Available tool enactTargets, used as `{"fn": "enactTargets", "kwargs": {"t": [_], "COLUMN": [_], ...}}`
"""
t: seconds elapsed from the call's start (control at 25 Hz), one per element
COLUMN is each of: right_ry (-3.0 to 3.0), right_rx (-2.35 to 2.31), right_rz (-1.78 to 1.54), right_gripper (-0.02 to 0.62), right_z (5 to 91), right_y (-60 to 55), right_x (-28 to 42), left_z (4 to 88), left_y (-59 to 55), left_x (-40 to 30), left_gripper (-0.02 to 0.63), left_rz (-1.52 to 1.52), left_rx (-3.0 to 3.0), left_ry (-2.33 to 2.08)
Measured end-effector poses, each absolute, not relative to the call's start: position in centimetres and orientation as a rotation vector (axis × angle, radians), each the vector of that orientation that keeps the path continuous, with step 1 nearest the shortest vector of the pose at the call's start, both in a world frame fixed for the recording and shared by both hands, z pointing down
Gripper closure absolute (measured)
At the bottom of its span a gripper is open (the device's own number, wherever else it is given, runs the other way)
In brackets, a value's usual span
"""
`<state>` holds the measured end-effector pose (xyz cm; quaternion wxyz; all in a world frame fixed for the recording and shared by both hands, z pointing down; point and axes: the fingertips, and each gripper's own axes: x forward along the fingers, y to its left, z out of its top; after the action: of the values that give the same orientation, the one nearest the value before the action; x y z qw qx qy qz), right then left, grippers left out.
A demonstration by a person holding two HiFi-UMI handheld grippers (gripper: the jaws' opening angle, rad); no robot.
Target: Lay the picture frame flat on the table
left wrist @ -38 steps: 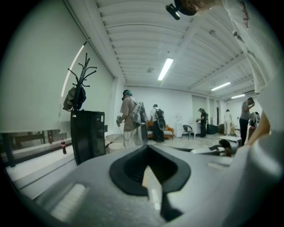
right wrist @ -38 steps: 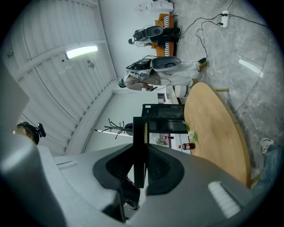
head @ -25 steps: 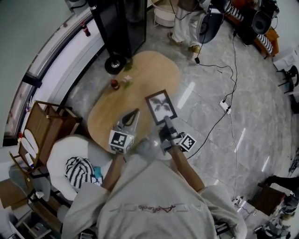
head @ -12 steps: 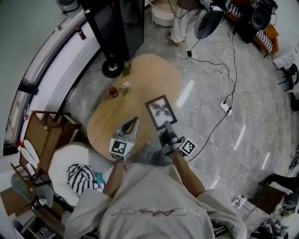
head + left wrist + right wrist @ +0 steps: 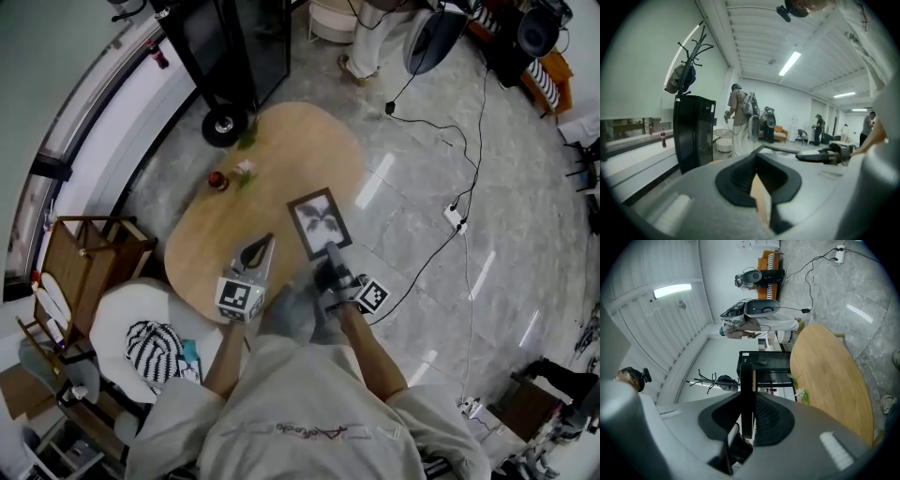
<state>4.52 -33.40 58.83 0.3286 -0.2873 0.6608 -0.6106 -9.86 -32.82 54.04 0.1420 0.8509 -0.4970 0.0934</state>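
Picture frame [image 5: 319, 221], black, leaf print: over the right edge of the wooden table [image 5: 281, 141], face up, near edge clamped in our right gripper [image 5: 330, 253]. Left gripper [image 5: 263, 246]: jaws together, empty, alongside. Step, as we judge: lowering. Next: seat it flat inboard, then release.

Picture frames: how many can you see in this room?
1. The picture frame is by the right edge of the wooden table, its near end clamped in the right gripper. No other shows; the clutter could hide more.
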Motion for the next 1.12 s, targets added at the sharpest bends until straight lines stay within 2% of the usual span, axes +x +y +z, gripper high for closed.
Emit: {"fn": "enactTargets", "kwargs": {"t": [0.6,1.12], "right_ry": [1.788,1.767], "right_rx": [-0.738,-0.796], "right_rz": [-1.693,-1.759], "right_gripper": [0.520,0.520], "right_z": [65.7,75.1], "right_y": [-38.9,-38.6], "right_x": [7.2,6.5], "left_z": [59.9,68.0], "left_y": [-37.6,-38.8], "left_x": [-7.9,-8.3], "left_gripper": [0.606,0.606], "left_rz": [0.311,0.330], "left_rx": [2.373,2.348], "left_ry": [-1.497,-1.451]}}
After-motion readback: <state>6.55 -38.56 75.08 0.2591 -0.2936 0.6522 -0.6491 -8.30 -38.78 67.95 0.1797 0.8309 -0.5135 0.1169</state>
